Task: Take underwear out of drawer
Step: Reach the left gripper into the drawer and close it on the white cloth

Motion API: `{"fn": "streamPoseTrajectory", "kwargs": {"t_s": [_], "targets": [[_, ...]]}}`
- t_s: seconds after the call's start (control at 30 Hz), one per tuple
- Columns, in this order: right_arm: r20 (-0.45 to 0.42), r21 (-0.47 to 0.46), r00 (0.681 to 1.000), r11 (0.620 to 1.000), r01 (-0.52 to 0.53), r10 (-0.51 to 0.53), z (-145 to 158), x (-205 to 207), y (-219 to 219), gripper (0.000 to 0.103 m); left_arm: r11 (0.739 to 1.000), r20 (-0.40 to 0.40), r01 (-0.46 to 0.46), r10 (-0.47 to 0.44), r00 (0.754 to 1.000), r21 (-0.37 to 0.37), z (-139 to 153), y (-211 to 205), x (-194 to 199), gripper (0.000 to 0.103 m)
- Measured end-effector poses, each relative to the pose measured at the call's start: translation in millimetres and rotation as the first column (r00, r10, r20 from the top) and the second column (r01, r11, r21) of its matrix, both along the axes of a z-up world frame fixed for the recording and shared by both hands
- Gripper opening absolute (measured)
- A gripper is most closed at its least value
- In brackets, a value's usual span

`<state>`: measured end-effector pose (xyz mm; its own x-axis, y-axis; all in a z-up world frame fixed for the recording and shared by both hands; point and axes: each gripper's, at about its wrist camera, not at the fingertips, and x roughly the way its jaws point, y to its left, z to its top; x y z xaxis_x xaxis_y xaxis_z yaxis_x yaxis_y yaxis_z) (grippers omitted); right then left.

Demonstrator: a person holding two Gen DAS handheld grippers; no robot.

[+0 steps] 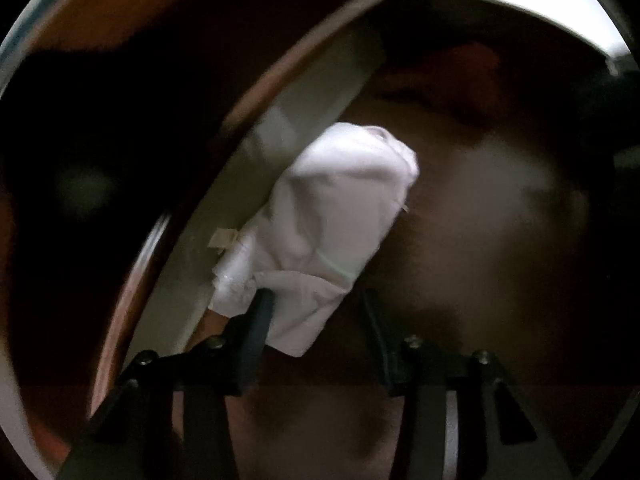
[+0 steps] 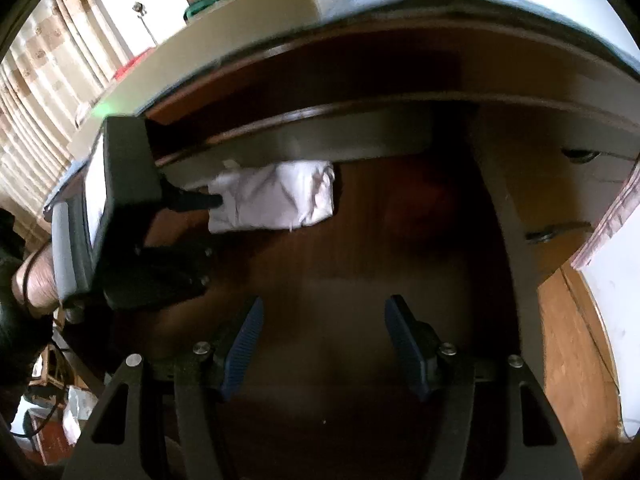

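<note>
In the left wrist view, the left tongs [image 1: 316,312] had reached down into the open drawer [image 1: 500,220], whose pale inner wall [image 1: 280,152] ran up the left of the picture. A folded white piece of underwear [image 1: 336,216] lay on the dark wooden drawer floor, pressed against that wall. Its near end sat between the two fingers: the left finger [image 1: 260,320] touched the cloth, while the right one stood just off the fold. So the tongs were partly closed around the garment, but a firm pinch could not be confirmed, and the picture was blurred.

In the right wrist view, the same underwear [image 2: 276,196] showed as a small white bundle at the far edge of the drawer floor [image 2: 360,272], under the worktop [image 2: 224,40] overhang. The left tongs [image 2: 212,200] came at it from the left, fingertips at the cloth's edge. The right tongs [image 2: 324,344] hung over bare wood, well apart from the garment, standing about half open with nothing between their blue pads [image 2: 244,344].

The step in hand looked to be the grasp itself. Next, the left tongs would likely need to close fully on the fold, then lift it clear of the wall and the overhang.
</note>
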<state>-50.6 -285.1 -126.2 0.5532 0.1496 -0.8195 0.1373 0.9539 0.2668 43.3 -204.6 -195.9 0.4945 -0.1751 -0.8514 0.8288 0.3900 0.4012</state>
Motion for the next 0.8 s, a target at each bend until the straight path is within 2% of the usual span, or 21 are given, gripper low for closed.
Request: {"fn": "streamPoseTrajectory", "kwargs": {"t_s": [0.1, 0.17, 0.2, 0.4, 0.47, 0.53, 0.6, 0.7, 0.8], "targets": [[0.028, -0.020, 1.000, 1.000, 0.003, -0.002, 10, -5, 5, 0.066, 1.000, 0.025, 0.022, -0.022, 0.999, -0.013, -3, -4, 2, 0.044], [0.018, -0.023, 1.000, 1.000, 0.002, -0.002, 10, -4, 6, 0.066, 0.997, -0.038, -0.031, 0.029, 0.999, -0.074, -2, -1, 13, 0.044], [0.011, -0.027, 1.000, 1.000, 0.000, 0.000, 9, -2, 8, 0.066, 0.996, -0.037, -0.031, 0.028, 0.999, -0.081, -7, 10, 3, 0.040], [-0.019, -0.016, 1.000, 1.000, -0.011, 0.011, 5, 10, 8, 0.065, 0.999, -0.034, -0.009, 0.007, 0.999, -0.045, -9, 26, 11, 0.036], [-0.016, -0.017, 1.000, 1.000, -0.008, 0.008, 5, 11, 8, 0.065, 0.999, -0.042, 0.006, -0.008, 0.999, -0.038, -9, 30, -7, 0.030], [-0.010, -0.008, 1.000, 1.000, -0.003, 0.003, 8, 10, 7, 0.065, 0.999, -0.052, 0.021, -0.022, 0.998, -0.026, -30, -4, -10, 0.021], [-0.004, -0.010, 1.000, 1.000, -0.003, 0.003, 10, 8, 10, 0.065, 0.999, -0.058, 0.040, -0.040, 0.998, -0.004, -34, -8, -9, 0.017], [0.006, -0.008, 1.000, 1.000, -0.010, 0.010, 10, 7, 14, 0.065, 0.997, -0.096, 0.079, -0.077, 0.992, 0.012, -29, -14, -17, 0.015], [0.009, -0.014, 1.000, 1.000, -0.015, 0.015, 10, 5, 15, 0.065, 0.993, -0.116, 0.113, -0.107, 0.987, 0.043, -24, 7, -18, 0.014]]}}
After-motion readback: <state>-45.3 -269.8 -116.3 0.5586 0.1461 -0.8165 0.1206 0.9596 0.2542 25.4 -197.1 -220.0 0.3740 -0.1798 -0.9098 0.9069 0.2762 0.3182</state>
